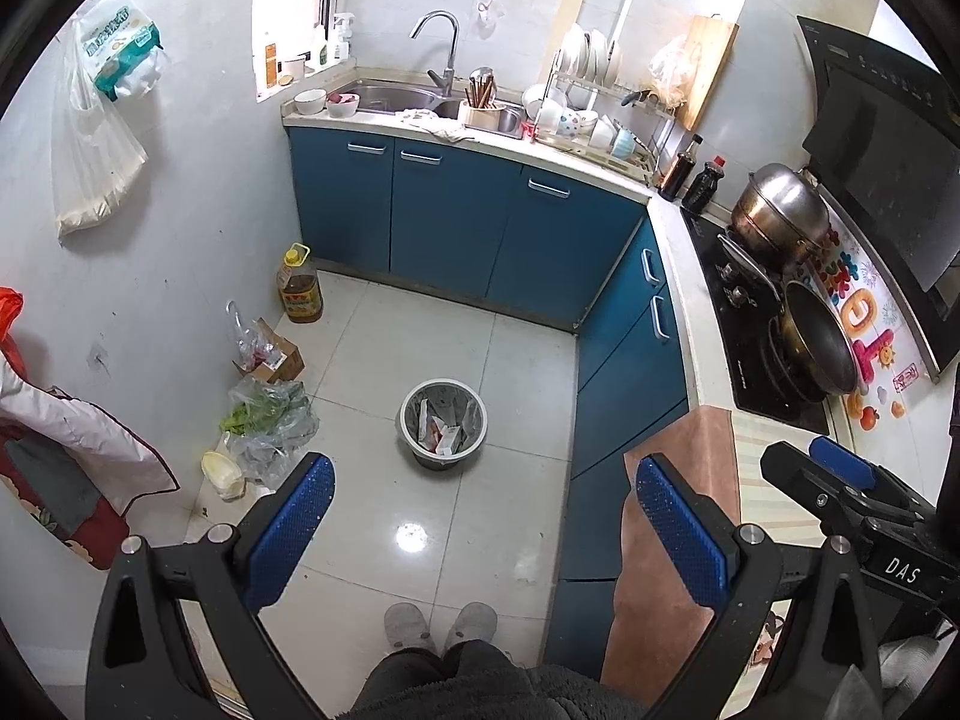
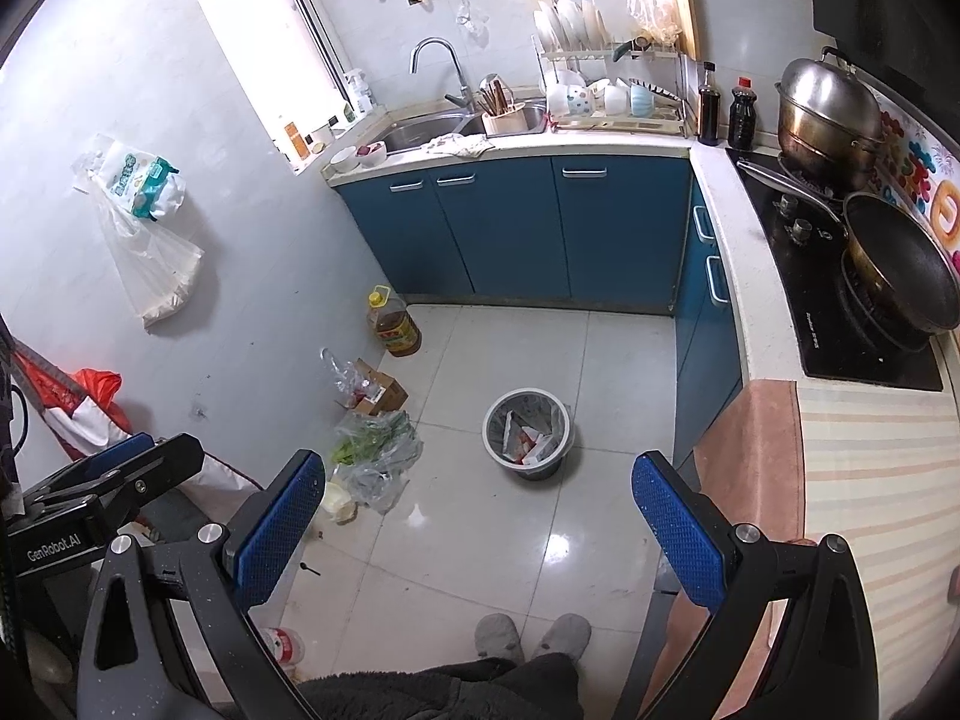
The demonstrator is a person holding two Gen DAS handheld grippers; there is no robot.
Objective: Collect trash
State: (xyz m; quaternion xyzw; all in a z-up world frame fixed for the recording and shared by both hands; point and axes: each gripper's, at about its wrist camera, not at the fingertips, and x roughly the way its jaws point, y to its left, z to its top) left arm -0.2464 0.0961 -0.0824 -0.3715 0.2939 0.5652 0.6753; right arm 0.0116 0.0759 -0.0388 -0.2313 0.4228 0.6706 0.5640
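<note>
A grey trash bin [image 1: 443,425] with a clear liner stands on the tiled floor and holds cartons and paper; it also shows in the right wrist view [image 2: 528,433]. My left gripper [image 1: 483,480] is open and empty, held high above the floor, nearer to me than the bin. My right gripper [image 2: 477,474] is open and empty at a similar height. The right gripper also shows at the right edge of the left wrist view [image 1: 840,468], and the left gripper at the left edge of the right wrist view [image 2: 129,456].
Along the left wall lie clear bags of greens [image 1: 270,420], a cardboard box [image 1: 276,357], an oil bottle [image 1: 299,291] and a pale lump [image 1: 223,474]. A small white scrap [image 1: 527,567] lies by the blue cabinets [image 1: 456,222]. A stove with a wok [image 1: 819,342] is at right. A plastic bottle [image 2: 282,645] lies near my feet.
</note>
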